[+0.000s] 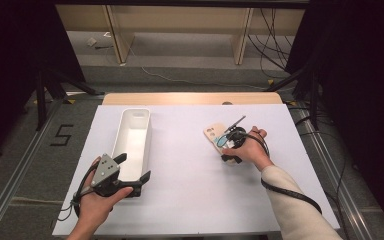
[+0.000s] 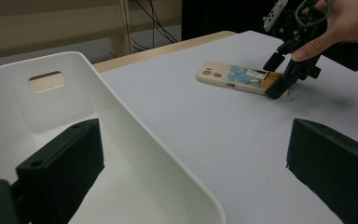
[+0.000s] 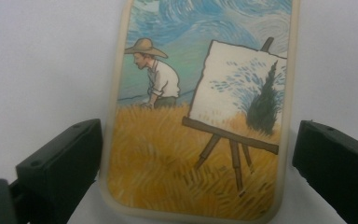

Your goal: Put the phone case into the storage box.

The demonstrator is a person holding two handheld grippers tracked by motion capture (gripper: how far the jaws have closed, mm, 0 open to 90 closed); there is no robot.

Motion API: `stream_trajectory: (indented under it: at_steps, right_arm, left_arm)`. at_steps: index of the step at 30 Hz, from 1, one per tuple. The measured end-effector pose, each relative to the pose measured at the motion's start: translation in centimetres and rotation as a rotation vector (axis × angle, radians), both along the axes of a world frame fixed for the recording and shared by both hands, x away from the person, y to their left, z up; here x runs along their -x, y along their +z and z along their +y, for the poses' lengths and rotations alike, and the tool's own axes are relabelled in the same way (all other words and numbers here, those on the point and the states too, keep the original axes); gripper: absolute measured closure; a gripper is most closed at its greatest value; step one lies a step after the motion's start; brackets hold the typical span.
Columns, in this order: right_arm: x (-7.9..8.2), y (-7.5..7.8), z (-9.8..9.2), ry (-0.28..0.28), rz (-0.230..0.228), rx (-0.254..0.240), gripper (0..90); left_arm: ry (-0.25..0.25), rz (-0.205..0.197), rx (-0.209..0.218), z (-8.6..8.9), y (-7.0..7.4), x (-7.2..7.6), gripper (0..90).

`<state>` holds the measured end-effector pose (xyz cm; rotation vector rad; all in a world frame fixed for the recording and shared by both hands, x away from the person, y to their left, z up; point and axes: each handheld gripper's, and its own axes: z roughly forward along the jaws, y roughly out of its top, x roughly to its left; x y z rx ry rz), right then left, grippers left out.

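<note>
— Rubbery cream phone case, painted back up, lay flat on the table, right of the white plastic bin. Light, bendy, slightly grippy, I judged.

— Grippers?

— Right gripper stood spread astride the case's lower end, jaws beside both long edges; best pinched there. Left gripper hung spread over the bin's near end, empty.
</note>
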<state>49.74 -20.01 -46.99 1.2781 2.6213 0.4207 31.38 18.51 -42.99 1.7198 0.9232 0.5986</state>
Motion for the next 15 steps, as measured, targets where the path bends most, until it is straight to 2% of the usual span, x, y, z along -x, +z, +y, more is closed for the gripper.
stream_trajectory:
  at_steps: [5,6,15]
  right_arm:
    - [-0.24,0.00,-0.05,-0.010,0.019,0.003,3.2]
    - [-0.32,0.04,0.02,-0.019,0.038,0.003,3.4]
    - [-0.51,0.07,0.08,-0.019,0.053,0.004,4.2]
  left_arm:
    - [-0.001,0.000,-0.001,-0.04,0.00,0.01,3.4]
    - [-0.001,0.000,-0.001,-0.04,0.00,0.01,3.3]
    - [-0.001,0.001,0.000,-0.03,-0.01,0.00,3.4]
